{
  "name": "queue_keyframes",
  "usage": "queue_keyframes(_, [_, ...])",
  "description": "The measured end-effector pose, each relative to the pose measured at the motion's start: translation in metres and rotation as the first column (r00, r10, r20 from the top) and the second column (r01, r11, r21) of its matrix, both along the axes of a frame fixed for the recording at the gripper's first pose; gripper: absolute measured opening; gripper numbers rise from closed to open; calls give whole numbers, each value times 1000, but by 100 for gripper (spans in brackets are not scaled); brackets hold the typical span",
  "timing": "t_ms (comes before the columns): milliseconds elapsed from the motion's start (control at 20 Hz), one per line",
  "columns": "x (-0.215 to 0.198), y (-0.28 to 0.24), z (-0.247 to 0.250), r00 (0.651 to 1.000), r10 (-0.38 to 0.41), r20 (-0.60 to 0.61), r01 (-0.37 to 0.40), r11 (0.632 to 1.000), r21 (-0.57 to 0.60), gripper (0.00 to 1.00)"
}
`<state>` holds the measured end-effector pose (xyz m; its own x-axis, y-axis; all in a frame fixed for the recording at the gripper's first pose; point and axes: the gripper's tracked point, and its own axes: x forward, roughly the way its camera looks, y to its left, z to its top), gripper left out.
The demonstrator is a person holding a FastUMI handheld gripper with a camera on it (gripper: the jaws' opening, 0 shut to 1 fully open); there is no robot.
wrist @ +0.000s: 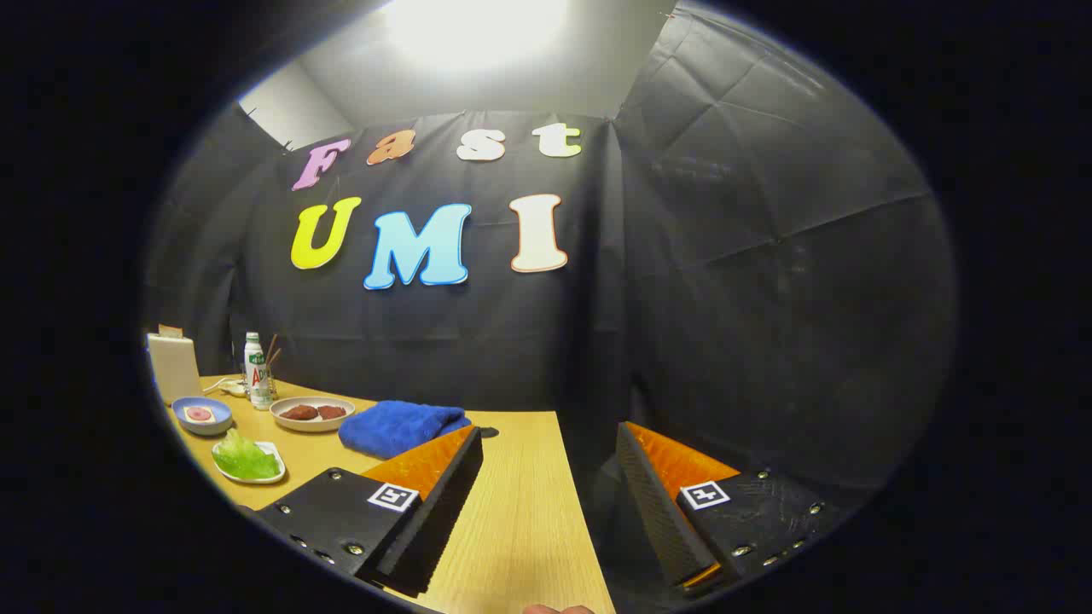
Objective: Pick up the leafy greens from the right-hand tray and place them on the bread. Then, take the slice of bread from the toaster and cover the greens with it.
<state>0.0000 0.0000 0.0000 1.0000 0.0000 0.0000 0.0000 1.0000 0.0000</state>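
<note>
A black cloth wall (768,298) hangs behind a light brown wooden bench (520,503). Above the cloth is a plain white wall (341,85), lit by a bright white light (473,26).

Square black-and-white marker tags (392,496) on both fingers (435,520) of the gripper (550,437), spread wide apart; no readable word there; green-and-red label on the bottle (256,371), too small to read.

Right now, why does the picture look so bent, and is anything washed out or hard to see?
In the gripper view, the fisheye lens bows the wooden table; the ceiling light glares white, hiding detail there; the leafy greens and blue towel stay sharp; the open gripper holds nothing.
</note>
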Motion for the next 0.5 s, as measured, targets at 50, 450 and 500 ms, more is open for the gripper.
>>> queue_keyframes(50, [-2, 1, 3, 999, -31, -16, 31, 999, -27, 96])
queue_keyframes(450, [-47, 150, 41, 977, 121, -175, -99, 986, 131, 96])
queue_keyframes(500, [-48, 163, 46, 976, 128, -177, -109, 987, 115, 96])
